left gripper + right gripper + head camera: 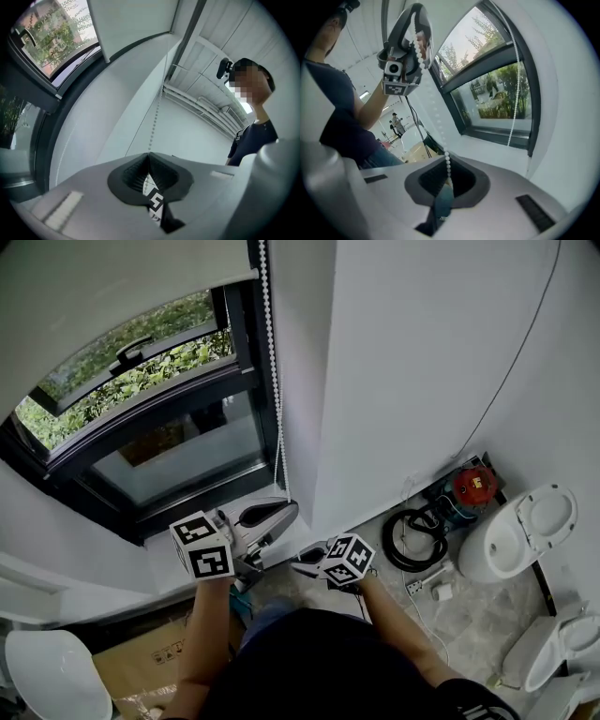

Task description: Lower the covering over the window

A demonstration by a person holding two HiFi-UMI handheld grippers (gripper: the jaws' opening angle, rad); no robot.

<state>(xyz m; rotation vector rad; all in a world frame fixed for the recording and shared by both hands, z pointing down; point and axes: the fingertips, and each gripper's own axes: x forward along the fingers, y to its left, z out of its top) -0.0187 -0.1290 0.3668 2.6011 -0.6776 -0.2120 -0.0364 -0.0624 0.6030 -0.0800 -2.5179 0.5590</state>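
The blind (112, 277) covers only the top of the window (169, 456). Along the window's right edge hangs the bead chain (273, 381); the left gripper (149, 157) and right gripper (448, 165) are both clenched on it below the sill

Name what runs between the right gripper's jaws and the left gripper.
The bead chain, pinched in the shut right gripper, runs up to the left gripper; the right gripper view shows it.

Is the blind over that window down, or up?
Mostly up. The blind covers only the top of the window; everything below its edge is uncovered.
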